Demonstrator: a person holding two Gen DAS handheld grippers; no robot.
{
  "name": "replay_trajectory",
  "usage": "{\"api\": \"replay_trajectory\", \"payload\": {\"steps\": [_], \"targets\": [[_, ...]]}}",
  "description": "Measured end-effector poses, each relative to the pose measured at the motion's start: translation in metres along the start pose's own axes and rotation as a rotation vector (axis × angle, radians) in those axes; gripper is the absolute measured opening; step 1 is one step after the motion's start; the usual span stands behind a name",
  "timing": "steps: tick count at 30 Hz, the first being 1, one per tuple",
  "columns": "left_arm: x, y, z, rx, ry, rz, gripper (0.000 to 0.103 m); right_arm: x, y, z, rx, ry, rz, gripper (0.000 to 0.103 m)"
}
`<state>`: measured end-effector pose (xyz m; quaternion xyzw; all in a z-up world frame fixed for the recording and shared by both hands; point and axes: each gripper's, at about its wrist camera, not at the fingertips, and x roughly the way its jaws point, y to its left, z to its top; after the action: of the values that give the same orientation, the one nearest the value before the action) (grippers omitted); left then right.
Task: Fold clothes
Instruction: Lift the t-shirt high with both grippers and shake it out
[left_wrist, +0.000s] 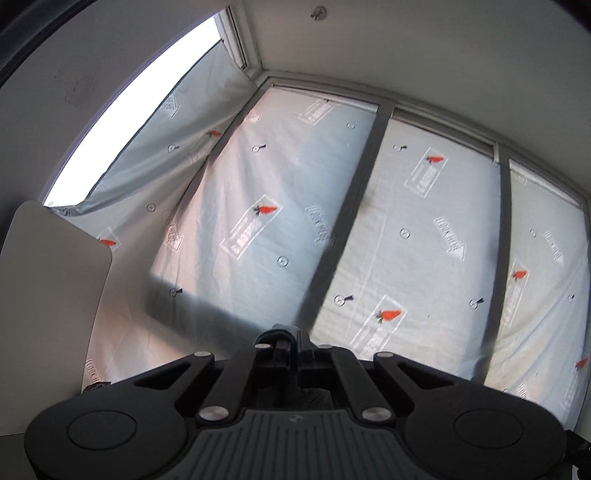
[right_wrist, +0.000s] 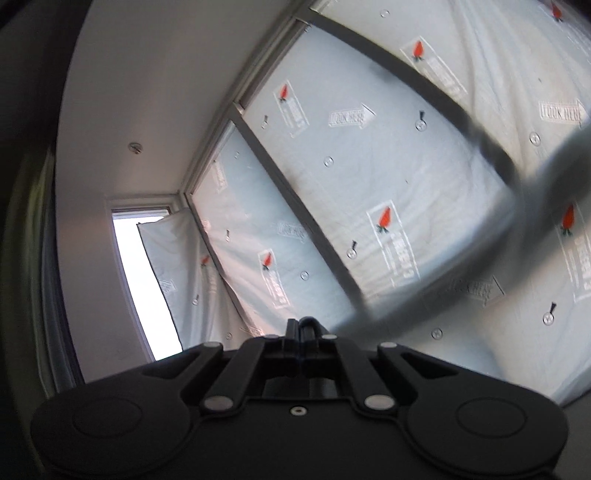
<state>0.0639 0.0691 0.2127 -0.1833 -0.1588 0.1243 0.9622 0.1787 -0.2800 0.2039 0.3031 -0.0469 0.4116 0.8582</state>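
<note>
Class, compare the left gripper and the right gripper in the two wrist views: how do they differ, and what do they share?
On the left gripper the base plate is ribbed grey; on the right gripper it is smooth black with one screw hole. Blurred grey cloth runs leftward from the left gripper's tips, but up to the right from the right gripper's. Both are shut, apparently pinching that cloth, and face the sheet-covered windows.

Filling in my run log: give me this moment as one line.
left gripper: shut on blue-grey cloth | right gripper: shut, held item unclear | both aimed up at plastic-covered windows | table: not visible
</note>
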Motion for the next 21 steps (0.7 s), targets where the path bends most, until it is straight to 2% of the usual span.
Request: {"api": "replay_trajectory", "payload": {"steps": [7, 11, 15, 21], "targets": [[-0.053, -0.058, 0.048, -0.044, -0.149, -0.132, 0.002, -0.059, 0.044, 0.076, -0.148, -0.165, 0.108, 0.001], [-0.073, -0.086, 0.056, -0.029, -0.191, -0.202, 0.002, -0.087, 0.051, 0.097, -0.208, -0.239, 0.095, 0.001], [-0.059, -0.092, 0.035, -0.02, -0.101, -0.237, 0.002, -0.092, 0.033, 0.093, -0.22, -0.241, -0.018, 0.001], [0.006, -0.074, -0.023, 0.009, 0.113, -0.178, 0.002, -0.063, -0.03, 0.06, -0.161, -0.134, -0.165, 0.001]]}}
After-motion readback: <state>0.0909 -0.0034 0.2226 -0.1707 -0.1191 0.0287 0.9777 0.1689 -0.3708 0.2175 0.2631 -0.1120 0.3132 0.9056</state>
